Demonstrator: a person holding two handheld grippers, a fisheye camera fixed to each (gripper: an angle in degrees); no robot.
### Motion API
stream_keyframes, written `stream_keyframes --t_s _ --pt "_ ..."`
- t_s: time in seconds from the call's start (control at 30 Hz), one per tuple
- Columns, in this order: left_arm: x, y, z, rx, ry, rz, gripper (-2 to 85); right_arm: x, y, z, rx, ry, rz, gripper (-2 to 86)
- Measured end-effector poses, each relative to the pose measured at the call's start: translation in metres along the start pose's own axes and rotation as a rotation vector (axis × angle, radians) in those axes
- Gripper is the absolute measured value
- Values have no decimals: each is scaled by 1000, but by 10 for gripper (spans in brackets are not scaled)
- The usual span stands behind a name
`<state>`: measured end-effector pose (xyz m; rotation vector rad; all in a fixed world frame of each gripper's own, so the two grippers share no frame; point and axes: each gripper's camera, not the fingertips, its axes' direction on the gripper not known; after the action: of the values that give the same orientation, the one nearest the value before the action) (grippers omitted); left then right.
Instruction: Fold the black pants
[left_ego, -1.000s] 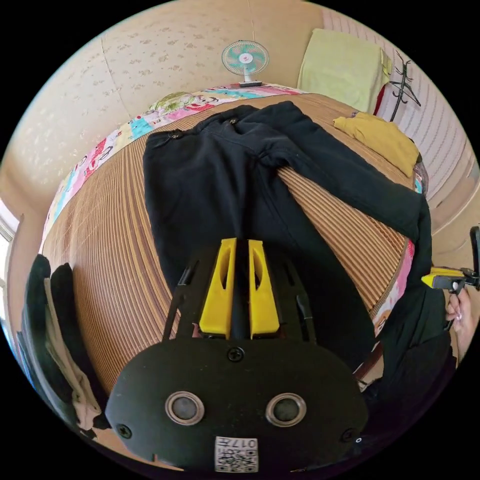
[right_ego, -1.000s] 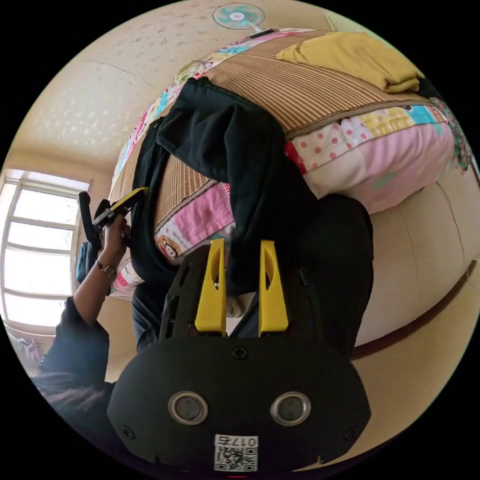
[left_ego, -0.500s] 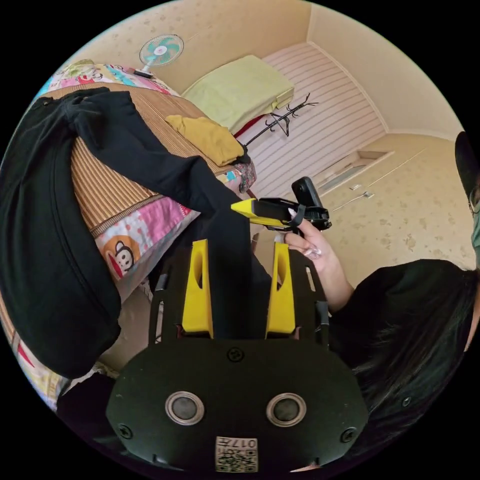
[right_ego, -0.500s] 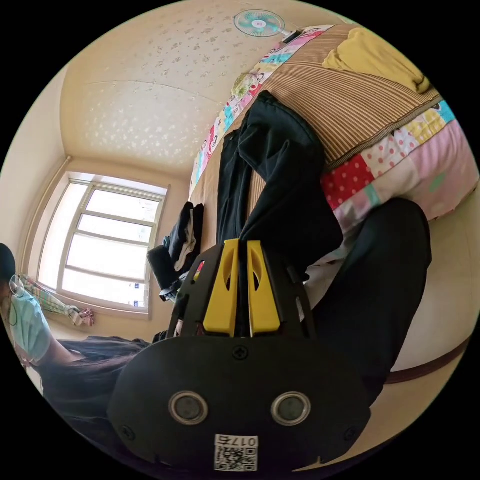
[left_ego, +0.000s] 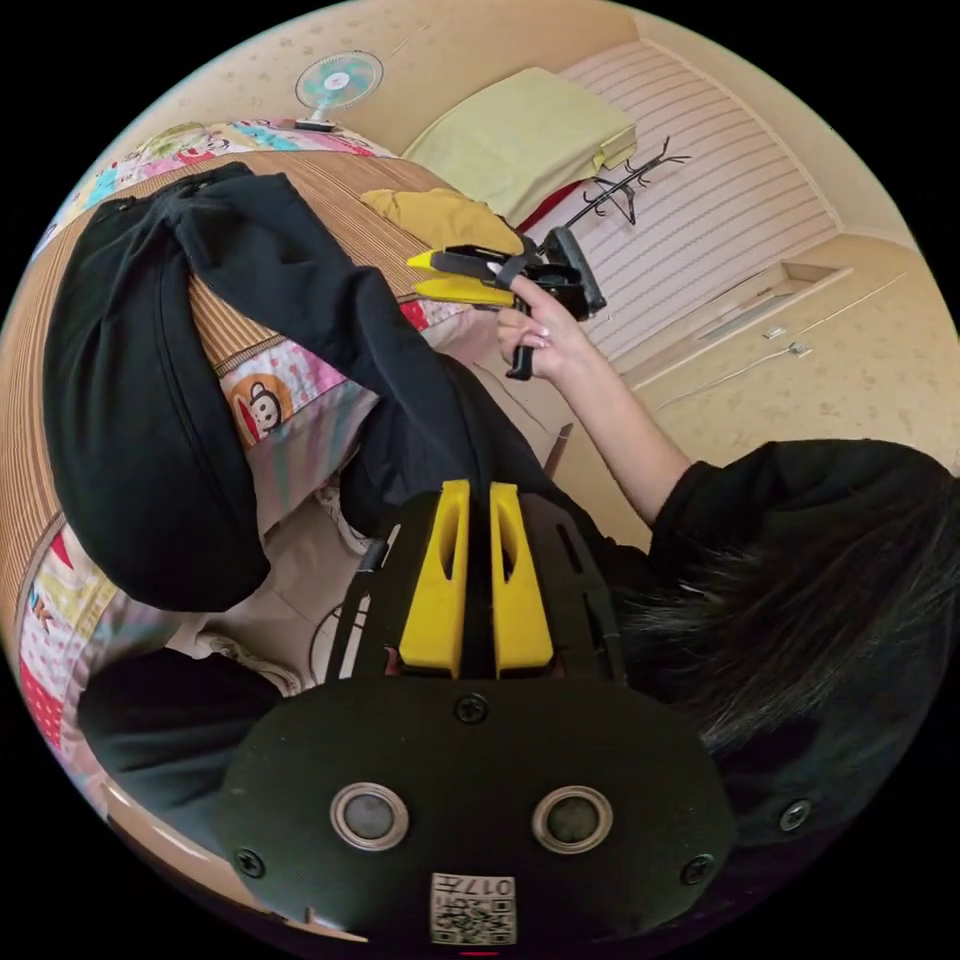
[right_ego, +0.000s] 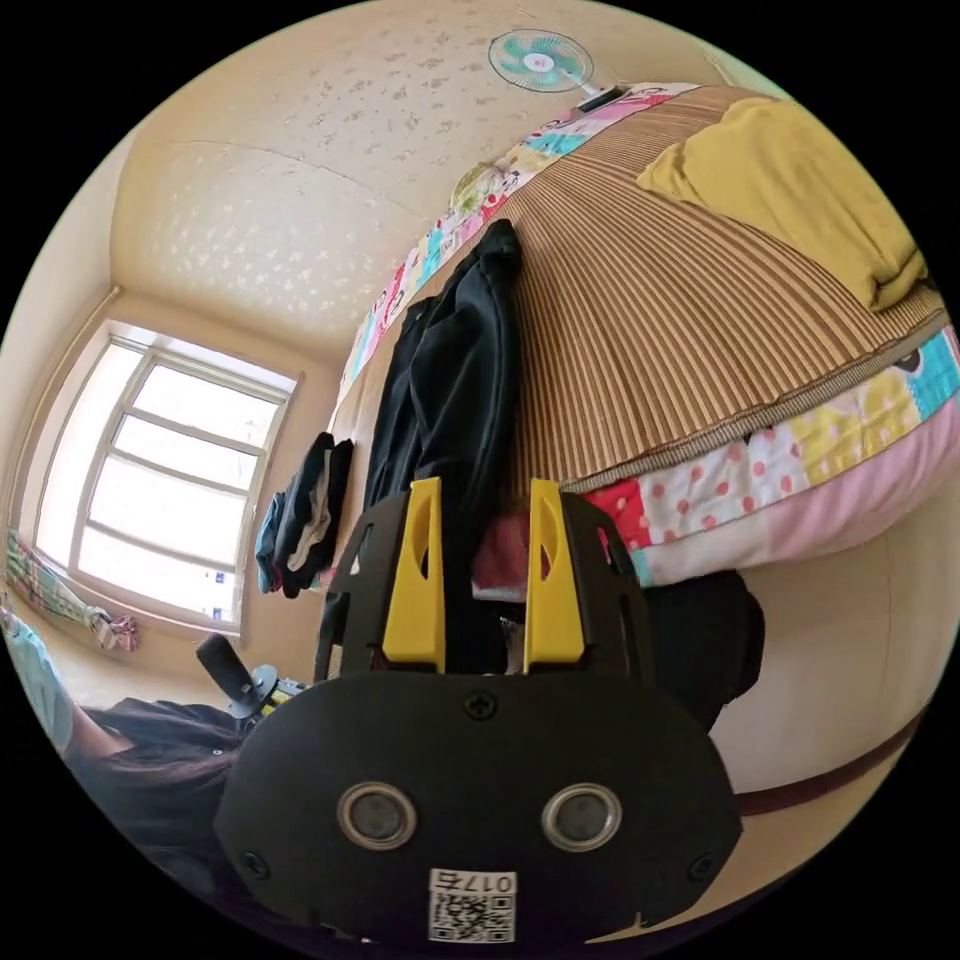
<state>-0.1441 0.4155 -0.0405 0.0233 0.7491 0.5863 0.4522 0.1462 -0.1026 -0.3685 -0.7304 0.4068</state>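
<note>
The black pants lie on the bed, spread over its striped mat, with both legs spilling over the bed's near edge and hanging down its patchwork side. In the left gripper view the left hand-held gripper has its yellow jaws nearly together, clenched on the black cloth of one hanging leg just below the bed's edge. In the same view the right hand-held gripper is held up by a hand near the edge of the bed, close beside a folded mustard-yellow garment, its jaws spread and gripping nothing. The right gripper view shows that gripper's own jaws standing well apart, with a pants leg running between them behind; whether the cloth touches either jaw I cannot tell. A small fan stands at the far edge of the bed, dark clothes hang by the window, and a pale green cloth rests against the wall past the far corner
</note>
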Motion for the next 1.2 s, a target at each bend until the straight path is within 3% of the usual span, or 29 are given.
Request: stream_keyframes --t_s 0.1,0.3,0.4,0.47,0.5,0.57,0.7,0.77,0.83,0.93,1.07,1.2 --pt "4 0 -2 -25 25 -11 40 25 -64 38 -9 -108 46 126" --pt "-7 -9 -27 28 202 -46 40 23 -150 112 -31 16 104 51" --pt "-33 -4 -54 139 288 -137 41 -50 -169 89 142 101 -22 37" --pt "-53 4 -71 211 286 -223 40 -148 -166 85 309 340 -216 33" --pt "-62 6 -80 241 280 -235 40 -172 -166 92 325 368 -270 33" --pt "-75 9 -91 263 292 -267 40 -240 -168 136 270 280 -399 37" --pt "-92 24 -116 303 224 -360 40 -274 -169 239 63 93 -455 59" --pt "-101 32 -124 259 153 -431 44 -261 -156 312 -150 89 -483 83" --pt "-111 40 -127 179 93 -496 58 -241 -133 332 -220 49 -474 93" --pt "-124 57 -141 171 75 -525 74 -196 -75 305 -188 -105 -470 96" --pt "-146 58 -167 243 3 -526 96 -121 26 233 -53 -39 -449 89" --pt "-168 2 -171 286 12 -402 100 -74 95 206 -84 12 -370 100"
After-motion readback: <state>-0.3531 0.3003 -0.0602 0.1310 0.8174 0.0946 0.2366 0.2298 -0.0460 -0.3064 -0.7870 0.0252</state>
